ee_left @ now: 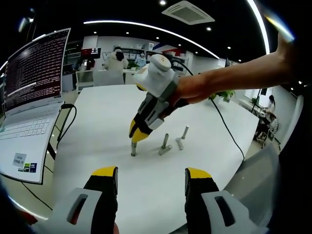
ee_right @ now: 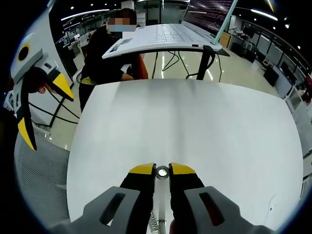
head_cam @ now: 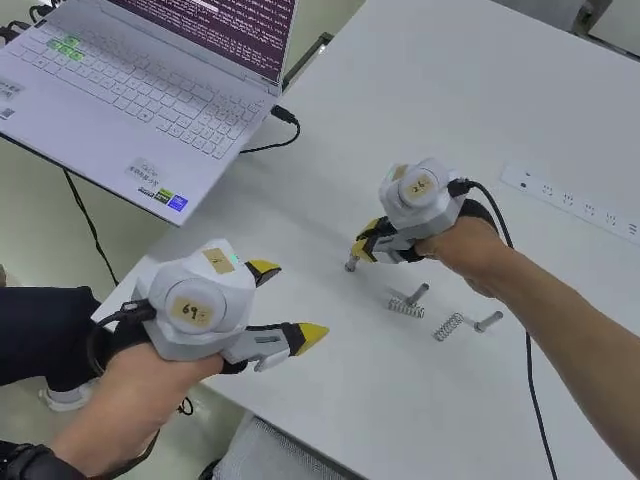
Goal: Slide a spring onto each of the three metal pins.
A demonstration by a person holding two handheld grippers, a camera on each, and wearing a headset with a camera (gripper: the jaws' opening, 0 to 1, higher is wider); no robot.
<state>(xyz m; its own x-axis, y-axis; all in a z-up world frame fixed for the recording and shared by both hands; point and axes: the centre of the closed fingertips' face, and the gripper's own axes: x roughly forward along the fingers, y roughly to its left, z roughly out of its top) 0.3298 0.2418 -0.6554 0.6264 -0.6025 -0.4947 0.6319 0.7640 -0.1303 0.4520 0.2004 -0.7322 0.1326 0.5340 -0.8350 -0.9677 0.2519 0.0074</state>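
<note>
Table [head_cam: 420,90] white; each pin [head_cam: 417,294] and spring [head_cam: 449,326] silver; left gripper [head_cam: 288,302] and right gripper [head_cam: 358,252] white, yellow-tipped; laptop [head_cam: 120,90] silver.

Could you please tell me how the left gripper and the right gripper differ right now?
The left gripper has its jaws wide apart, holding nothing; the right gripper is shut on a small silver metal pin. The left gripper hovers by the white table at its near edge; the right gripper tilts down at the tabletop, holding the pin upright. Both have white bodies and yellow-tipped black jaws.
</note>
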